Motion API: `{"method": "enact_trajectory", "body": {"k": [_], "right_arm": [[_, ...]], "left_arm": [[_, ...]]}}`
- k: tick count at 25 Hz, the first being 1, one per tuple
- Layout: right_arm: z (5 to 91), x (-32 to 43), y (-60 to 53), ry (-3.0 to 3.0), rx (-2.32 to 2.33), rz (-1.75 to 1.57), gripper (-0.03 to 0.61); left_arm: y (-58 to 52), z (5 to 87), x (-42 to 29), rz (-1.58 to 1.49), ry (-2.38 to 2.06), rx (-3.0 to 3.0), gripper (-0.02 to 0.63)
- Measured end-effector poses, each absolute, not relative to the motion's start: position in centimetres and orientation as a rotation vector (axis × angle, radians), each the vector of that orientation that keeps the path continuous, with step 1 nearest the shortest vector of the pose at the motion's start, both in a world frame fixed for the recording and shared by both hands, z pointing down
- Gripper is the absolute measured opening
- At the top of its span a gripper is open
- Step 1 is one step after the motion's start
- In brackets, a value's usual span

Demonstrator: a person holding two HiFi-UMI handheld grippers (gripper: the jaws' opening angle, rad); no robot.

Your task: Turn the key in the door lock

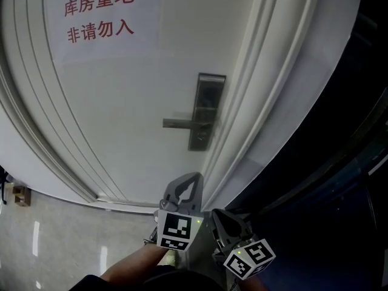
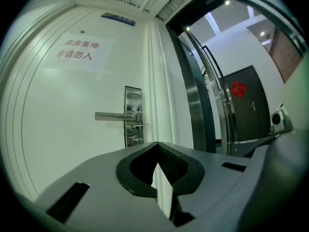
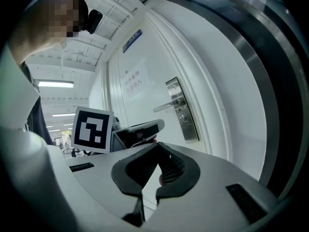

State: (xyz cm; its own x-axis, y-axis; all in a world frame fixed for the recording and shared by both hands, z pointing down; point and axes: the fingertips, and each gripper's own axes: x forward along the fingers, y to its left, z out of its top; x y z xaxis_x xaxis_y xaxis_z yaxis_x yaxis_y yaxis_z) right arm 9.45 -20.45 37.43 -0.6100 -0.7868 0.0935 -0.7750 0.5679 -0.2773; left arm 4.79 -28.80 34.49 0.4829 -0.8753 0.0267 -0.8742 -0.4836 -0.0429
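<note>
A white door is seen across most of the head view, with grooved mouldings run along its right edge. Beyond that edge a dark glass partition in steel framing is set. Behind it a dark door with a red ornament can be made out. A pale tiled floor is shown under the door's bottom edge. A paper sign with red characters is fixed near the door's top, and a small blue plate is placed above it.

The steel lock plate is mounted close to the door's right edge, its long axis upright. From it the lever handle is run level, pointed away from that edge. Under the lever, on the plate's lower part, what appears to be the key is seen as a small bright piece; its turn cannot be told.

The left claw is held apart from the door, aimed at the lock, its jaws closed together on nothing. The right claw is held just beside it, nearer the partition, likewise closed and empty.
</note>
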Motion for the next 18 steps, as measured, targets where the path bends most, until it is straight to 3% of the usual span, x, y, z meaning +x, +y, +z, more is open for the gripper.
{"method": "enact_trajectory", "body": {"k": [18], "right_arm": [[37.13,9.78,-19.89,2.743,-1.366,-0.430,0.012]], "left_arm": [[-28.34,34.24,5.32,-0.067,1.577,-2.680,0.005]]}}
